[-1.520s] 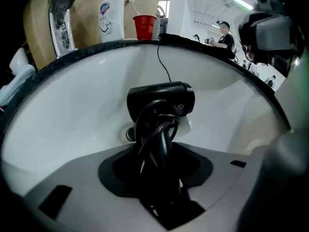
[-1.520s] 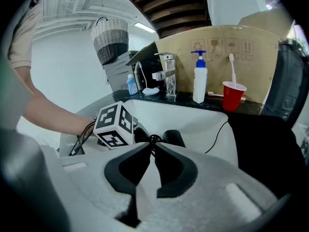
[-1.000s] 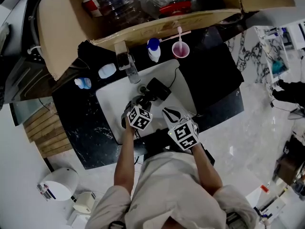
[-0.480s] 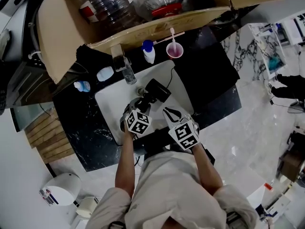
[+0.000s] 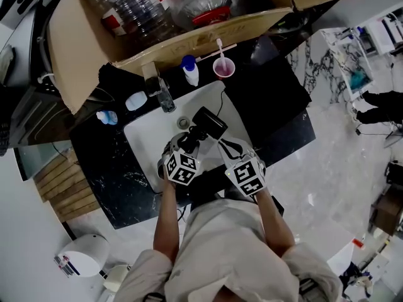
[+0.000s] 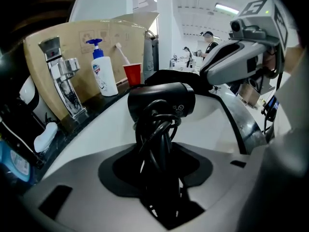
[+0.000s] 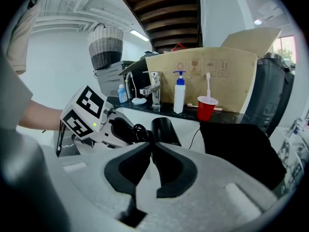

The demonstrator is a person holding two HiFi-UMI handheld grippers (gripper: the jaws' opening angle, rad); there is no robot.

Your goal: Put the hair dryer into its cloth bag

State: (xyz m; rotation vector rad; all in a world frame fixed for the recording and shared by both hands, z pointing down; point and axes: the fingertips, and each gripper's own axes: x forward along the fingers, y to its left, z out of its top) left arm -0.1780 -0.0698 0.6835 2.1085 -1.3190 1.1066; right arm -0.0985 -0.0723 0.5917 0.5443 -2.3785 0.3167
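Note:
A black hair dryer (image 5: 209, 122) with its cord wound round the handle hangs over the white sink basin (image 5: 146, 142). My left gripper (image 5: 187, 145) is shut on that handle and cord (image 6: 159, 149), with the barrel (image 6: 161, 103) pointing away. Close on its right, my right gripper (image 5: 225, 150) has its jaws meeting at the tips (image 7: 152, 146) with nothing seen between them, just short of the dryer's barrel (image 7: 165, 128). The black cloth bag (image 7: 241, 146) lies on the dark counter to the right of the basin (image 5: 267, 83), a thin cord trailing from it.
A chrome faucet (image 5: 162, 94), a white pump bottle (image 5: 189, 70) and a red cup with a toothbrush (image 5: 221, 68) stand behind the basin. A big cardboard box (image 5: 82, 36) of bottles sits behind them. The counter's front edge is at my body.
My left gripper has lifted the hair dryer a little higher over the basin. The right gripper has edged along beside it, jaws unchanged.

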